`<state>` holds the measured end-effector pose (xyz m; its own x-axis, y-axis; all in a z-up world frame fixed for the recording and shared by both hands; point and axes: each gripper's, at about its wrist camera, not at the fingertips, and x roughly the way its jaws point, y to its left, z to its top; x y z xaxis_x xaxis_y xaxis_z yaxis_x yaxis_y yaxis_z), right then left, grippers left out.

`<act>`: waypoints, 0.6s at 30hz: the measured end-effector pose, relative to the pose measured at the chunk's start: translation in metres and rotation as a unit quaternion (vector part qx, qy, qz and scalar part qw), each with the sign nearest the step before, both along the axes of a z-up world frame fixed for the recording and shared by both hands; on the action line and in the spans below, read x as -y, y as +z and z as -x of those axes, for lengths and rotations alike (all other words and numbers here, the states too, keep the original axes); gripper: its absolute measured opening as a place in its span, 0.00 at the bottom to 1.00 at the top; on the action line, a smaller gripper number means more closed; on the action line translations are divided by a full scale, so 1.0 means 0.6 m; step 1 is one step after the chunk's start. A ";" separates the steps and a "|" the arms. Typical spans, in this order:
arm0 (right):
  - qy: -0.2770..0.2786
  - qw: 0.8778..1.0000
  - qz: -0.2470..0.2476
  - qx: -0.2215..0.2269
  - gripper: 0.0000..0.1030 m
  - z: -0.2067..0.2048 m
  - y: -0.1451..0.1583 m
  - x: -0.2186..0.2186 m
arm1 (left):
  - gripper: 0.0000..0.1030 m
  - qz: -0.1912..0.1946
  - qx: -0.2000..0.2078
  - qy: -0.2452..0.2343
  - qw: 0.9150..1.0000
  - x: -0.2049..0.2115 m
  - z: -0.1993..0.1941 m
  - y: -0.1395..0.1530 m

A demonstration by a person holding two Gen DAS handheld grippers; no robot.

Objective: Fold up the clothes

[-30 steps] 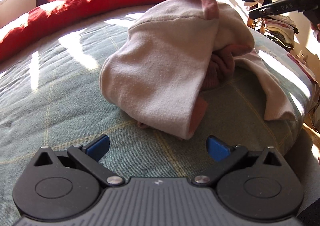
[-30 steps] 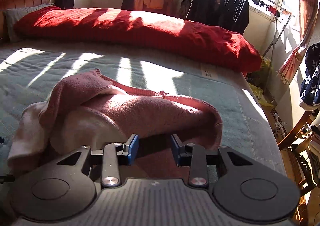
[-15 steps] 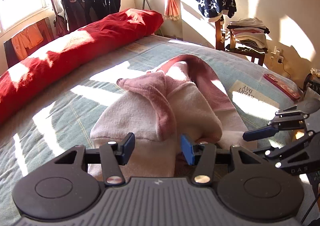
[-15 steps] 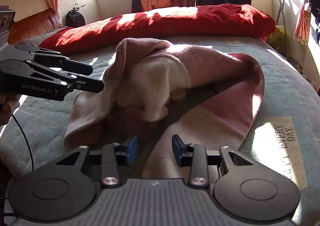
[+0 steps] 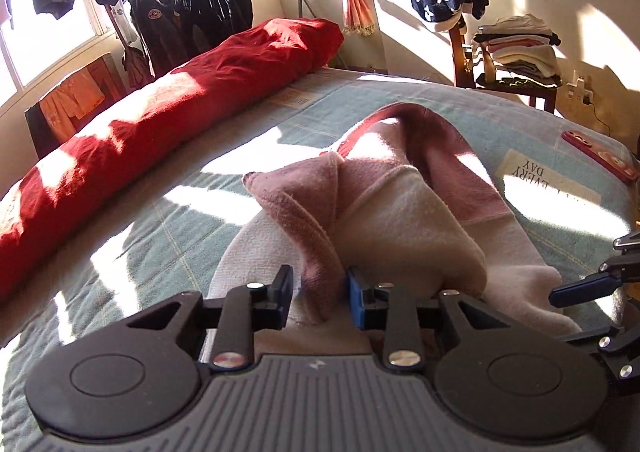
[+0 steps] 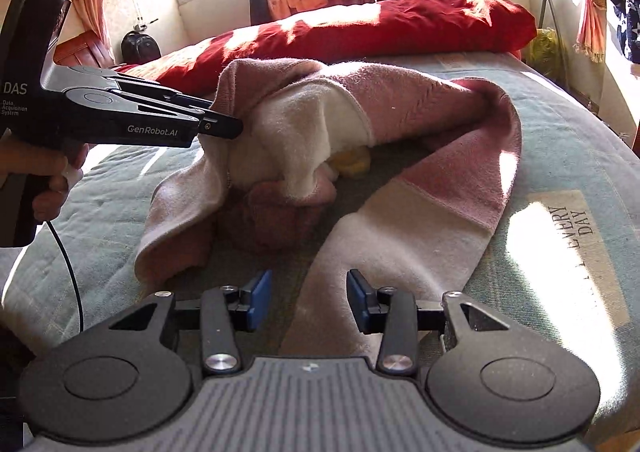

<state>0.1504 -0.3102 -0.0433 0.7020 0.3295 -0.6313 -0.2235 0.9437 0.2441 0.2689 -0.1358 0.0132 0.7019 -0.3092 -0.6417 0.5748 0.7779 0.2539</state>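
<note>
Garment (image 6: 400,156), pink and cream, lies crumpled in the middle of the bed (image 6: 580,156), one end trailing toward the near right. Left gripper (image 5: 318,298) is closing on a raised pink fold; cloth sits between the jaws, touching the right pad, with a sliver of gap at the left. Right gripper (image 6: 306,300) hovers low over the near cream end, jaws opening, nothing between them. Looks like the gather-and-spread step; next, I'd judge, the right must pinch that near edge so both can pull the piece flat.
</note>
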 end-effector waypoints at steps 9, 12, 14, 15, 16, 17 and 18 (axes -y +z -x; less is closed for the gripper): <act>-0.006 1.000 0.000 -0.006 0.47 0.004 -0.002 -0.007 | 0.44 -0.055 0.044 -0.008 0.997 0.036 0.016 -0.032; -0.012 1.000 0.006 -0.003 0.50 0.009 0.004 -0.003 | 0.40 -0.037 0.038 0.006 0.999 0.005 0.006 -0.020; -0.013 1.000 0.003 -0.001 0.50 0.009 0.006 -0.002 | 0.38 -0.032 0.034 0.008 0.999 -0.014 0.003 -0.014; -0.012 1.000 0.003 0.000 0.50 0.008 0.008 -0.003 | 0.38 -0.033 0.037 0.009 0.999 -0.019 0.003 -0.013; -0.009 1.000 0.006 0.002 0.50 0.005 0.010 -0.007 | 0.38 -0.033 0.041 0.011 0.999 -0.025 0.003 -0.012; -0.005 1.000 0.009 0.004 0.50 0.002 0.012 -0.012 | 0.38 -0.029 0.042 0.011 0.999 -0.029 0.002 -0.011; -0.002 1.000 0.011 0.005 0.50 0.000 0.014 -0.016 | 0.38 -0.021 0.041 0.009 0.999 -0.033 -0.001 -0.010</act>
<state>0.1507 -0.3005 -0.0352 0.7099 0.3129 -0.6309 -0.2229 0.9496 0.2203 0.2697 -0.1162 0.0074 0.7571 -0.2704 -0.5948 0.5377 0.7751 0.3320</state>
